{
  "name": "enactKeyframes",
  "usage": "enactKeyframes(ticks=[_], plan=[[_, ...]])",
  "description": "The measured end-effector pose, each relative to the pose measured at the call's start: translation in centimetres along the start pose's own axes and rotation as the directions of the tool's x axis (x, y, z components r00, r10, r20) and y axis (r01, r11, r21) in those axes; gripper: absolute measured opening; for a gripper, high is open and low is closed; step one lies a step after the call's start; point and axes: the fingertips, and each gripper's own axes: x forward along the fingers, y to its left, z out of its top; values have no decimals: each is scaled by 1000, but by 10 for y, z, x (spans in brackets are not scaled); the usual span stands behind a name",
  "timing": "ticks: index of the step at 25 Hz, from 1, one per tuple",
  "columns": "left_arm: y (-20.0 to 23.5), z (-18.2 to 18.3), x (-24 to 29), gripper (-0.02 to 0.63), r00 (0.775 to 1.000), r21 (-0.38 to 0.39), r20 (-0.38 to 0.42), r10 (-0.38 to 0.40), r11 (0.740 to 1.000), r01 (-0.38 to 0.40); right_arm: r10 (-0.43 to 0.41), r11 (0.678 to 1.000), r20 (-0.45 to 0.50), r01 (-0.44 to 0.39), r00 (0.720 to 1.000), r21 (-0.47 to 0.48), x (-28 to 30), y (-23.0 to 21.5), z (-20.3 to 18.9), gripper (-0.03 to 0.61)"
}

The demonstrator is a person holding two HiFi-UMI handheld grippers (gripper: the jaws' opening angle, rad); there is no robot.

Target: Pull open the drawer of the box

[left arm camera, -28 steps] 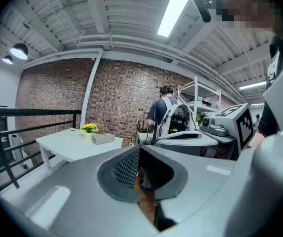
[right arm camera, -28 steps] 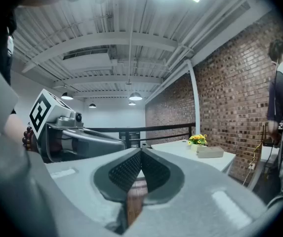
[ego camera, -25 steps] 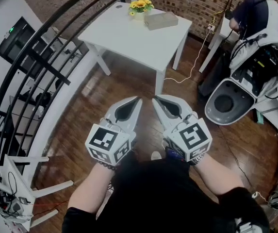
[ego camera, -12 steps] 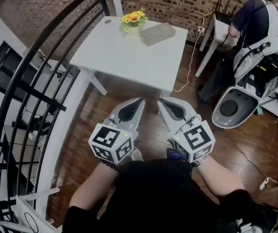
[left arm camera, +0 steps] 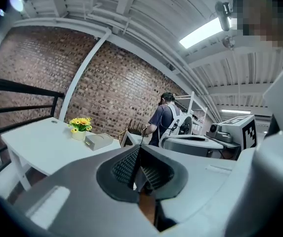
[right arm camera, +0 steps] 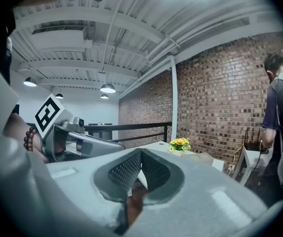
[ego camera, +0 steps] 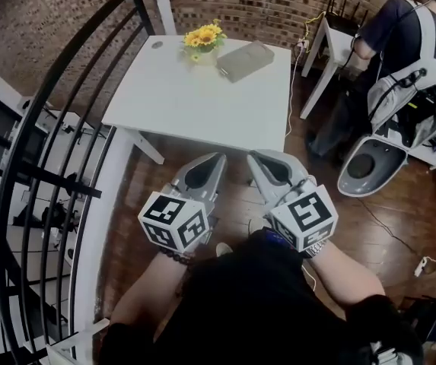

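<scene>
the left gripper (ego camera: pixel 214 160) and the right gripper (ego camera: pixel 257 158) are both shut tight, with nothing in them. they hang side by side over the floor (ego camera: pixel 229 198), near the white table (ego camera: pixel 187 97). the grey box (ego camera: pixel 244 60) sits at the table's far side, beside the flowers (ego camera: pixel 204 36), well apart from both grippers

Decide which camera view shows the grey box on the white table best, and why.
The head view: it shows the box from above, whole, beside the flowers on the table. The left gripper view shows it small and side-on; the right gripper view shows only a pale sliver beside the flowers.
</scene>
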Motion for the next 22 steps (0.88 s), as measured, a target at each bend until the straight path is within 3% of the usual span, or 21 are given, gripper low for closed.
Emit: enactKeyframes(ticks=[6, 12, 22], plan=[[38, 10, 32, 6, 1000, -97, -11, -20, 995, 19, 5, 1000, -37, -5, 999, 10, 39, -21, 1, -11], [89, 18, 97, 23, 999, -186, -48, -3, 982, -6, 28, 999, -62, -26, 998, 41, 93, -78, -3, -9], [165, 18, 206, 41, 990, -346, -123, 65, 932, -104, 93, 994, -130, -84, 987, 74, 163, -169, -21, -2]])
